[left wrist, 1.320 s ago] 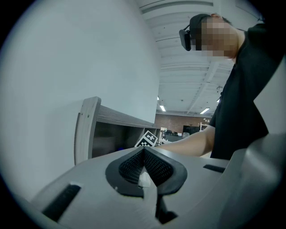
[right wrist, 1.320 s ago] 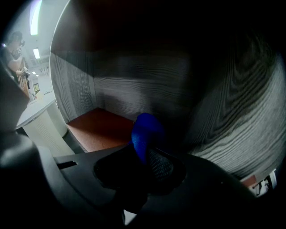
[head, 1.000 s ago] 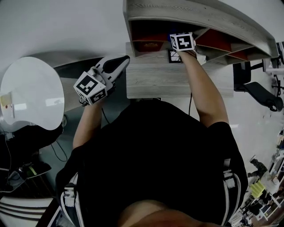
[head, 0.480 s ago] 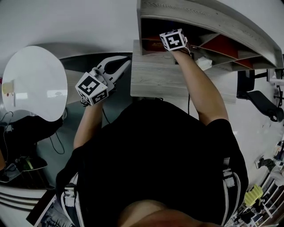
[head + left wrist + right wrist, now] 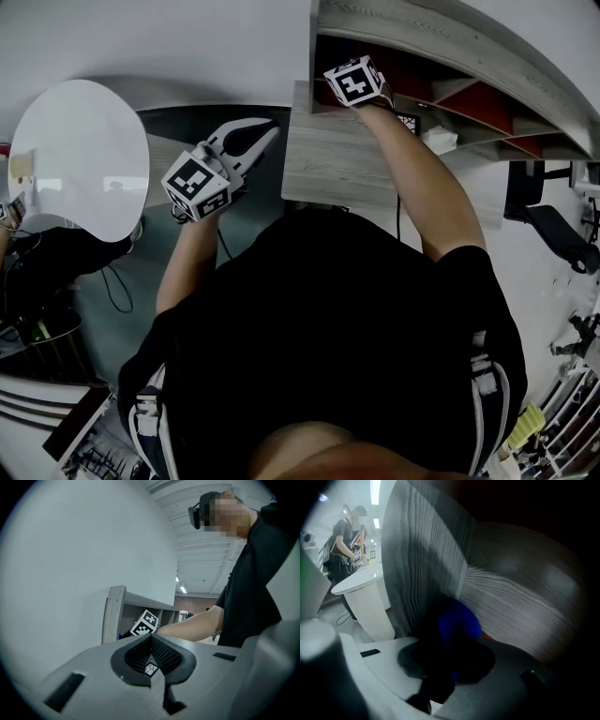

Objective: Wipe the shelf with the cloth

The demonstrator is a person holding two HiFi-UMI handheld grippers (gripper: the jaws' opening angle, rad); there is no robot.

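Head view: right gripper (image 5: 353,82) reaches into shelf (image 5: 441,33), far-left bay.
Left gripper view: left gripper (image 5: 151,638) pinched closed, empty, well left of shelf. Right gripper view: jaws clamp blue cloth (image 5: 458,623) at the bay's corner just ahead; shelf floor stretches right, likely the wipe's path.

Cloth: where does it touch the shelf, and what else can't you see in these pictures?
- Cloth, right gripper view: dark and blurred. The right gripper's jaws cover its lower part, so where it touches the shelf cannot be told.
- Cloth, head view: hidden under the shelf's top board and behind the gripper's cube.
- Far person, right gripper view: too small to tell what they handle.
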